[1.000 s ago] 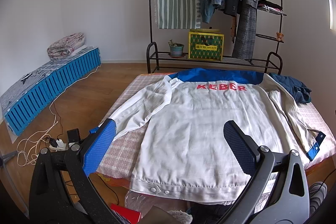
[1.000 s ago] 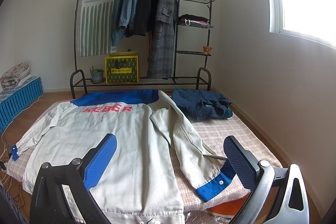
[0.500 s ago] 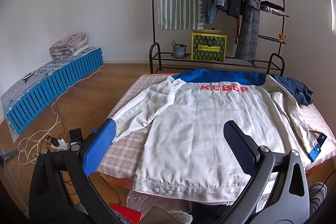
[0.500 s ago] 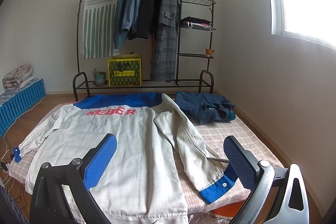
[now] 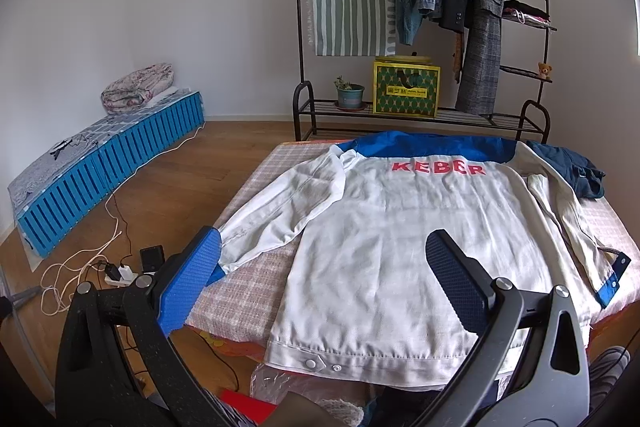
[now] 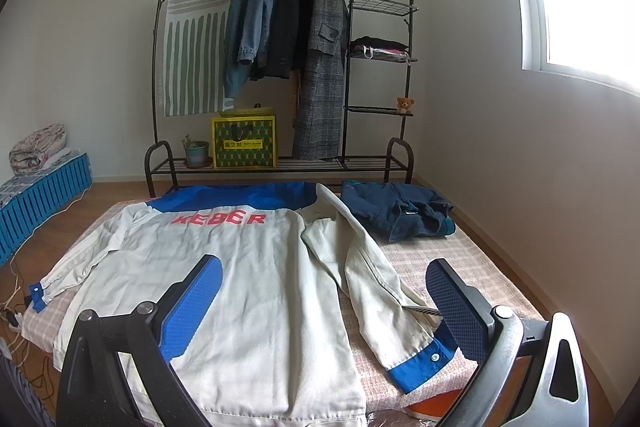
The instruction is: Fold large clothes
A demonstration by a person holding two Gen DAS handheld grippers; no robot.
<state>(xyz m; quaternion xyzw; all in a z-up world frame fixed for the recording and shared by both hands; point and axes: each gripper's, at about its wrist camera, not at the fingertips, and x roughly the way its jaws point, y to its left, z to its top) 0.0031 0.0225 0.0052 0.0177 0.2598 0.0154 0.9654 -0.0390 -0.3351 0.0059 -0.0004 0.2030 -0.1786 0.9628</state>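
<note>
The white jacket [image 5: 400, 247] lay back-up, spread flat on the bed [image 6: 452, 259]. My left tool [image 5: 320, 283] and right tool [image 6: 320, 303] hovered spread wide, holding nothing. Folding hadn't begun, I judged; next, pinch a sleeve cuff [image 6: 420, 363] and fold it inward.

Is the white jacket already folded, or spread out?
Spread out: the white jacket lies flat, back up, both sleeves extended, no fold visible.

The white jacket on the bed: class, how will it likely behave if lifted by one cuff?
The jacket looks thin and creased, so it would probably drape limply. Its sleeve already lies bent, so it would likely trail. The rest may drag across the bed.
</note>
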